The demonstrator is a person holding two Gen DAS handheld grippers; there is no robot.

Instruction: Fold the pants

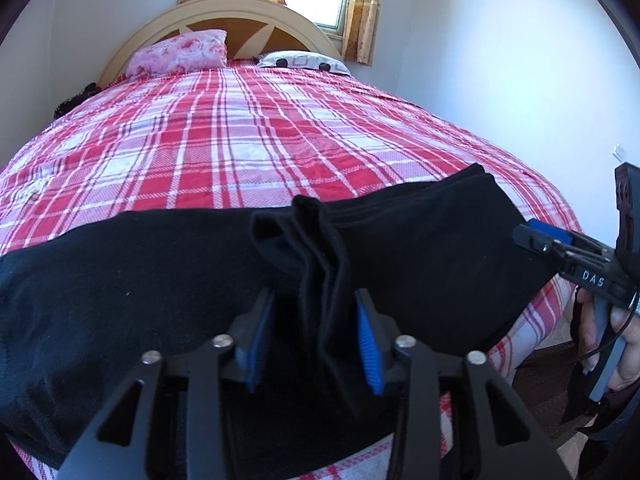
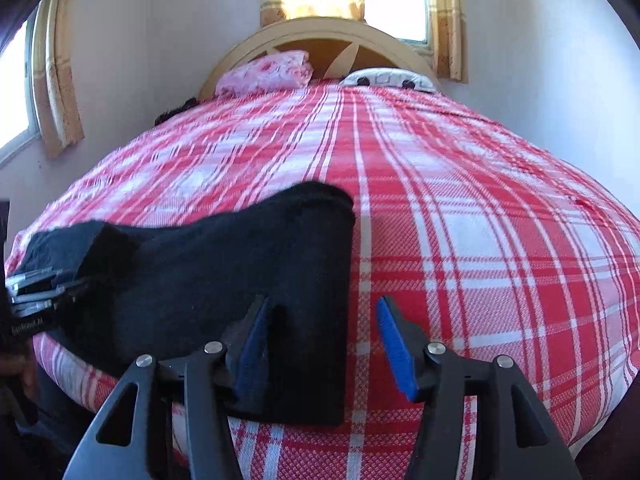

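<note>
left wrist view showed the black pants [image 1: 180,280] lying across the near end of the bed [image 1: 240,128], folded over, with a bunched ridge of cloth standing up between the blue pads of the left gripper [image 1: 316,332]. its jaws stood apart and neither pad pressed on the ridge. the right gripper [image 1: 560,248] entered at the frame's right edge, held in a hand [image 1: 612,344], near the right end of the pants.

right wrist view showed the right gripper [image 2: 324,340] with jaws apart over the right edge of the pants [image 2: 220,272]; the left pad lay over the cloth, the right pad over bare bedspread, nothing clamped. the left gripper [image 2: 36,292] sat at the far left end of the garment.

judgement: the fold appeared largely made and the cloth let go. to finish well, the ridge should be pressed or drawn flat before any further fold, the edges squared, and both ends taken at once, level, so the layers do not slide.

count: one pair of pants, two grippers, one bed, two pillows, a pink one [image 1: 180,52] and a white patterned one [image 1: 304,62], at the headboard [image 1: 240,16].
</note>
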